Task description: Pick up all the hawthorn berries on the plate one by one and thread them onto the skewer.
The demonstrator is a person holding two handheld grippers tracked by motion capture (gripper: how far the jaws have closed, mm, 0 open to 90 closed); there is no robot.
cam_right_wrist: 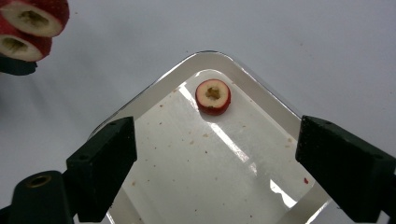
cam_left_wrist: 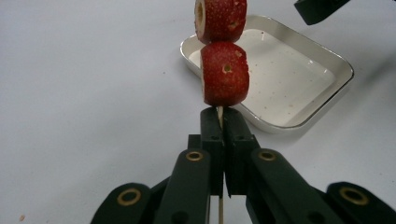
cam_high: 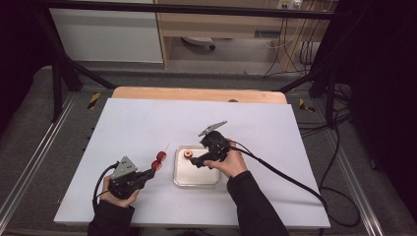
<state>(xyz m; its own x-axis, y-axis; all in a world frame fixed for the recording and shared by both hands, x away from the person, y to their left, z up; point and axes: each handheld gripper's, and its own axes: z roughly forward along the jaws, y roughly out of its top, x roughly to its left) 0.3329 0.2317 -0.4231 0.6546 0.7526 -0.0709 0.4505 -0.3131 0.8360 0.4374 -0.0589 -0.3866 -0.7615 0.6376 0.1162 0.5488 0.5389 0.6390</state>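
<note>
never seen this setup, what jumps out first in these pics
Two red fruit slices threaded on a thin wooden skewer, which the left gripper pinches shut just left of the tray. A third slice lies in a corner of the shallow metal tray, with the right gripper open above it.

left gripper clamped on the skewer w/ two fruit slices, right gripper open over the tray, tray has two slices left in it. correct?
Wrong on the count: the tray holds one slice, as the right gripper view shows. The rest stands: the left gripper is clamped on the skewer with two slices, and the right gripper is open over the tray.
</note>
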